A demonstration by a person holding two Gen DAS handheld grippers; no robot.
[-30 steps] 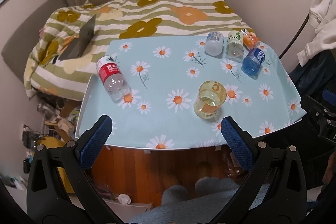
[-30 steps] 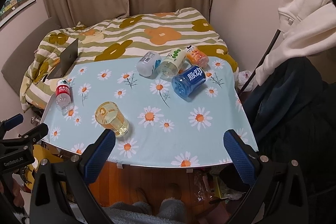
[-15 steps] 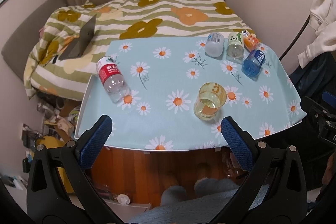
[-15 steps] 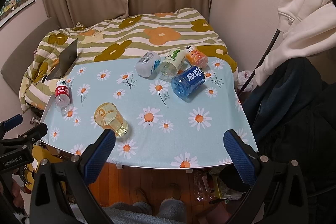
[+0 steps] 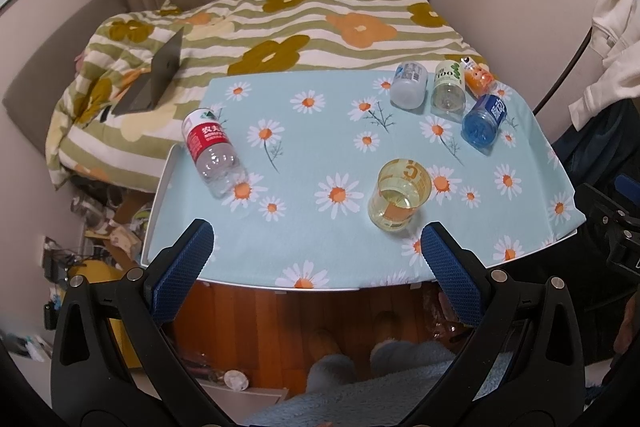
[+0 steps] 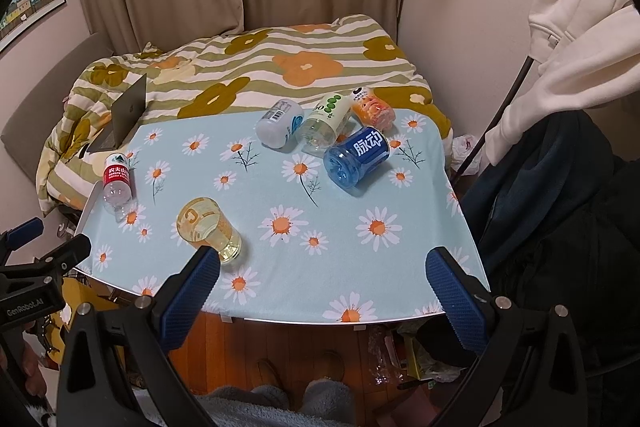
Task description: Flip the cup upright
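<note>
A: Anything different from a second ago?
B: Hardly; both views have crept slightly, and the translucent yellow plastic cup hasn't shifted on the daisy-print counter, so the task looks done or unstarted.
A: Fingers?
B: Left gripper and right gripper both spread wide, empty.
A: View differences?
B: Only the right shows the left gripper's body at its edge.
</note>
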